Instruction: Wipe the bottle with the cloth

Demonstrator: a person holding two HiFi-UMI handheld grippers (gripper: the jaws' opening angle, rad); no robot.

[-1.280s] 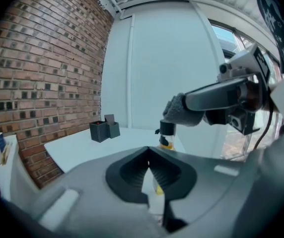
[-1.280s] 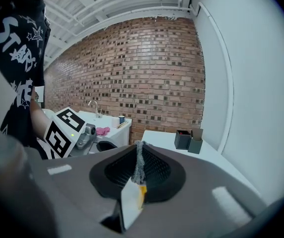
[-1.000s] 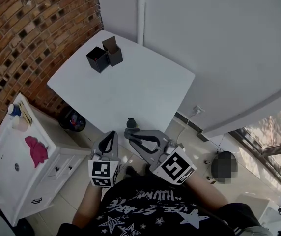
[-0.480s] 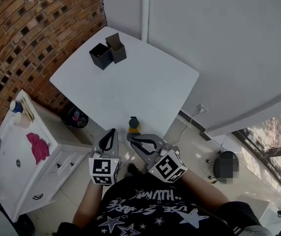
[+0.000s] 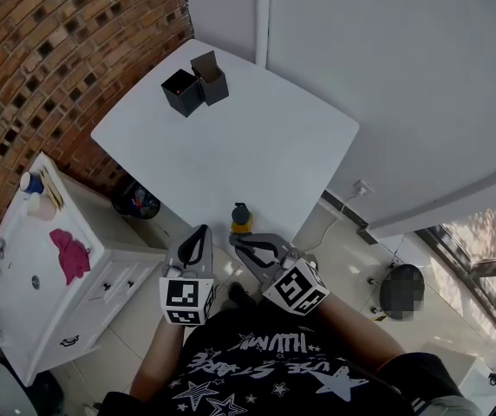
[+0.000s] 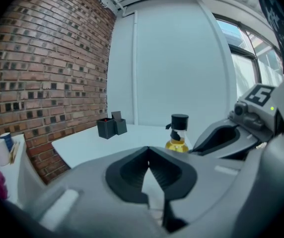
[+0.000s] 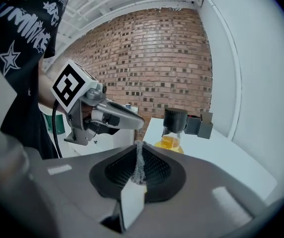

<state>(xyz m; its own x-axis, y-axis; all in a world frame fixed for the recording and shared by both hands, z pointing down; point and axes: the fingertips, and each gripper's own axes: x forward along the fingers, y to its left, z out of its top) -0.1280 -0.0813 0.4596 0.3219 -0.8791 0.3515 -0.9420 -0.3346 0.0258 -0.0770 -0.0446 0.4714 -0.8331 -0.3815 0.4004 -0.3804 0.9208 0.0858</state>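
Pinching seemingly grey cloth (image 7: pixel 139 165), right gripper (image 7: pixel 138 146) faces the bottle (image 7: pixel 172 132); shirt lettering (image 5: pixel 270 345) unreadable.

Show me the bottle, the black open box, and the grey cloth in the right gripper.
bottle (image 5: pixel 242 224): head view, on its yellow body.
black open box (image 5: pixel 181 92): head view, on its open top.
grey cloth (image 7: pixel 138 162): right gripper view, on the strip between the jaws.

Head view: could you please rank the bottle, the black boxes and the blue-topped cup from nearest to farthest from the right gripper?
From the right gripper:
1. bottle, just ahead of it at the near edge of the table.
2. black boxes, at the table's far end.
3. blue-topped cup, far left on the white cabinet.
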